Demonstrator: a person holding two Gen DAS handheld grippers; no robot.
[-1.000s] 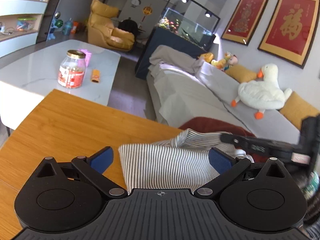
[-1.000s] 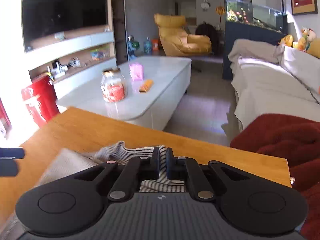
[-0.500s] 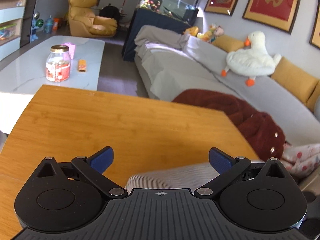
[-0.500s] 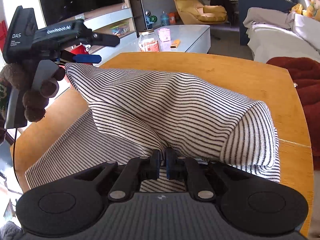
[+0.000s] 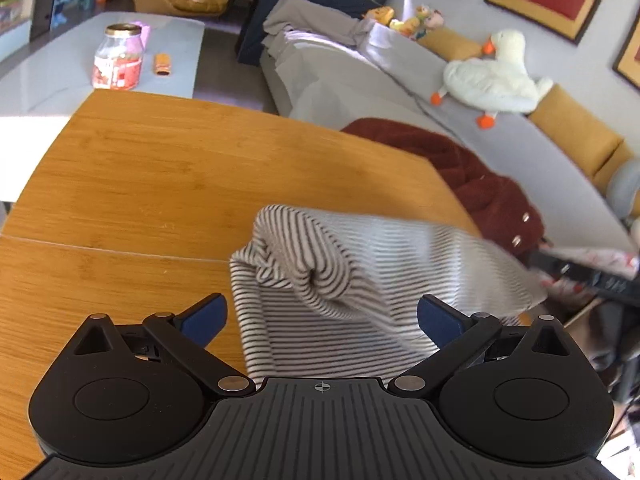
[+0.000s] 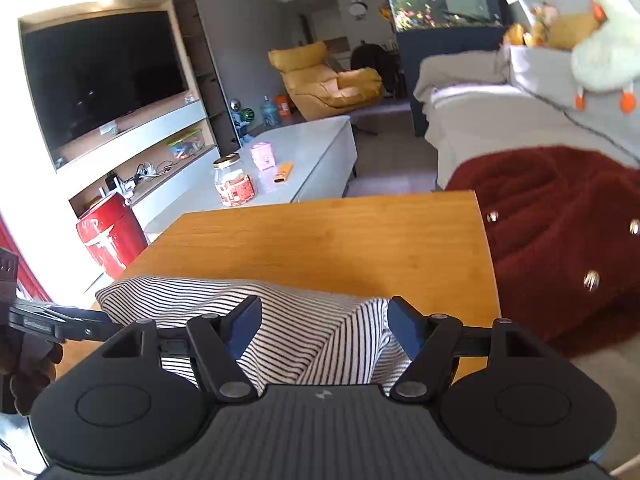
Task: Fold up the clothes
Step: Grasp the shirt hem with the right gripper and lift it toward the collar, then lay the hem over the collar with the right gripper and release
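The jaws of the right gripper (image 6: 322, 322) are opening, blue pads standing clear of the striped garment (image 6: 280, 332) that lies between them; half a second ago they were pinched shut on a fold of it. The left gripper (image 5: 322, 316) has its jaws spread wide too, as they were before, gripping nothing, with the cloth bunched just ahead of them.

The striped garment (image 5: 352, 276) now lies low on the wooden table (image 5: 160, 184), near its corner by the sofa, one rumpled roll doubled over the flatter layer beneath. A moment earlier it was hoisted up in a tall tent between the two tools; that peak has dropped. From the left wrist view much more of the cloth shows than half a second ago, when only a sliver peeked over the tool's body. The red blanket (image 6: 560, 240) sits beside the table's edge.
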